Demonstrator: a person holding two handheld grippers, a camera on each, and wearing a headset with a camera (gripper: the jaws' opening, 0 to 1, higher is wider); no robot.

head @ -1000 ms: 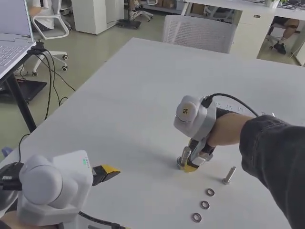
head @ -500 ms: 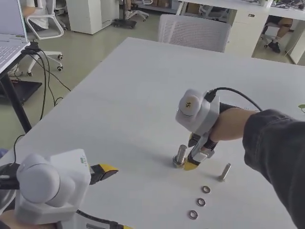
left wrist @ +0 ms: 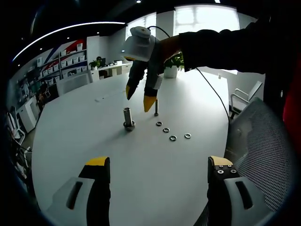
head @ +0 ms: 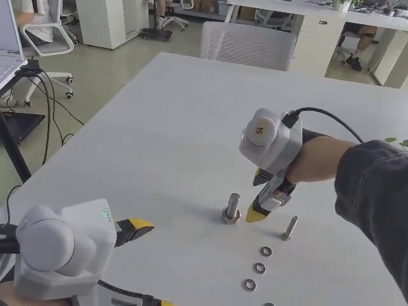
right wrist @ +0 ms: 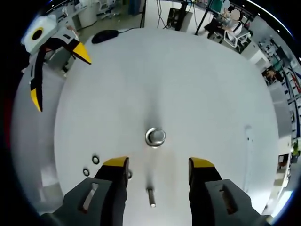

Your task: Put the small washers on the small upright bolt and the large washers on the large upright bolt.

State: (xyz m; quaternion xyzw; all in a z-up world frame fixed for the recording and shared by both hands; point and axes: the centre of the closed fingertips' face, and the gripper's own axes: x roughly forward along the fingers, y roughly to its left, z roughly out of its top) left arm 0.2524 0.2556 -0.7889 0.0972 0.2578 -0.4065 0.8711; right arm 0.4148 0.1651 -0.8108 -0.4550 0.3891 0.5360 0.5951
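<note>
Nothing stacked yet — the large bolt [head: 232, 209] stands bare; small bolt [head: 290, 227] and loose washers [head: 259, 268] wait near it; your right gripper [right wrist: 158, 163] hovers just beside it, fingers [right wrist: 116, 162] spread and empty; left gripper [left wrist: 159, 161] gapes empty too.

Shiny metal bolt [head: 232, 209], matt table [head: 166, 134]

place: open office | white table [head: 159, 121] | mesh chair [head: 245, 44] at 12 o'clock | cabinet [head: 105, 22] at 11 | wheeled chair [head: 50, 38], floor cables [head: 52, 108] at 10 | drawer desk [head: 312, 48] at 1
</note>
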